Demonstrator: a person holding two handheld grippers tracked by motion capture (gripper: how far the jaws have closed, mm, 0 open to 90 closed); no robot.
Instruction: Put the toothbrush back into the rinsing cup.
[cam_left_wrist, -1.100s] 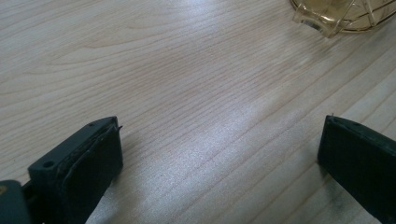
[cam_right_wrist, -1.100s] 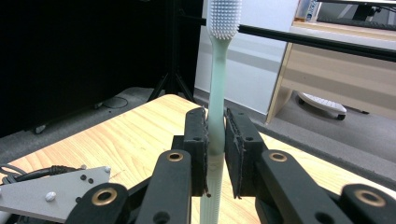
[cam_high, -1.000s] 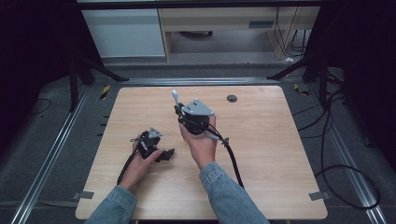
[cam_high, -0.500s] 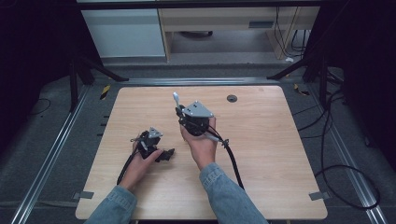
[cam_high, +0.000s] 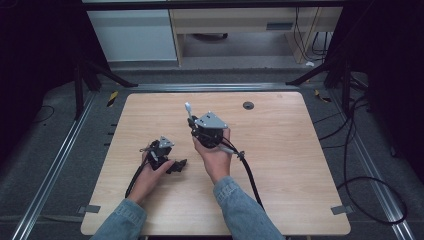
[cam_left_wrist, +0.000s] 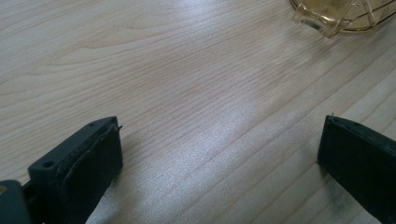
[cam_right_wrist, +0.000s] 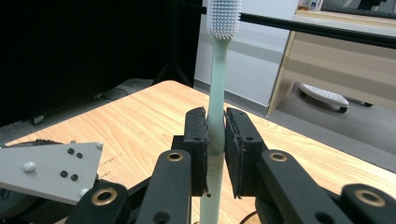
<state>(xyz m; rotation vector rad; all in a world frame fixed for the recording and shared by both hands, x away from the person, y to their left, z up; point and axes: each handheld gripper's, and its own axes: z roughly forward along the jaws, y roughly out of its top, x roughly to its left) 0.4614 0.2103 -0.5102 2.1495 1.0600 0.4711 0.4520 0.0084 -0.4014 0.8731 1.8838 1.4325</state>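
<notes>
Left gripper (cam_high: 176, 165): rests low on the counter (cam_high: 280, 165), left of the toothbrush; jaws stand wide apart with bare wood between them, gripping nothing.
Yellow container (cam_left_wrist: 343, 16): a clear, yellowish ribbed rim shows at the far edge of the left gripper view, beyond the open jaws; what lies inside cannot be told.
Toothbrush (cam_right_wrist: 218, 84): pale green, upright, bristle head on top, clamped by its handle.
Right gripper (cam_right_wrist: 215, 140): just right of the left gripper, raised above the counter; jaws closed on the toothbrush handle.
Change: almost none since a second ago; both hands sit where they were and the grip matches.
Meaning: likely a pause with the brush secured, before carrying it towards the container.
</notes>
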